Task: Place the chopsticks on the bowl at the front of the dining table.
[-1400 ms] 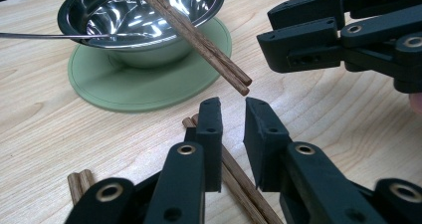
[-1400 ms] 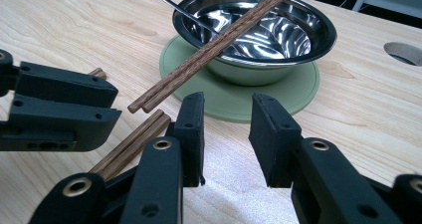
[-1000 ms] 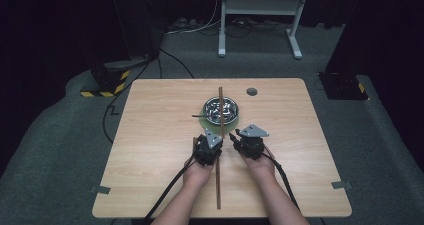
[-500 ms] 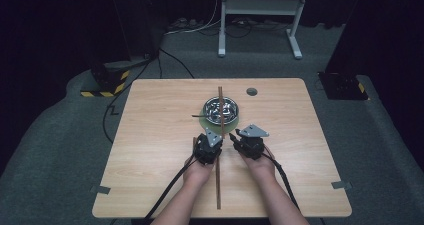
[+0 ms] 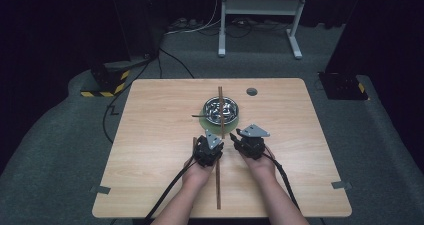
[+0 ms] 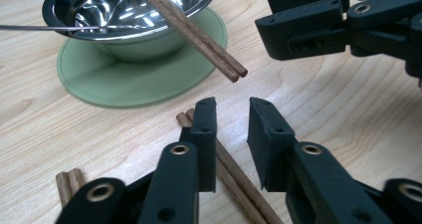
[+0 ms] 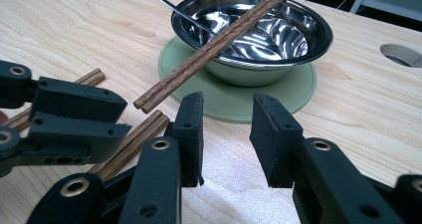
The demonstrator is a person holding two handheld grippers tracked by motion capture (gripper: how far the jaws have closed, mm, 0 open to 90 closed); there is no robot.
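Table (image 5: 150,175): chopsticks (image 6: 239,184) just beside left tongs (image 6: 233,120), untouched

Green mat (image 6: 134,79), brown chopsticks (image 7: 219,40)

- The high view looked forward and down from above the person's side, well back, taking in the whole table (image 5: 150,135) and the floor beyond at 12 o'clock.
- The left gripper view sat low and close over the tabletop, facing toward 12 o'clock, with the bowl (image 6: 124,15) at its 11 o'clock.
- The right gripper view rode equally low and near, the bowl (image 7: 259,25) at its 12 o'clock.
- All three shared the bowl, its green mat (image 7: 293,92) and the chopsticks (image 7: 219,40) across it.
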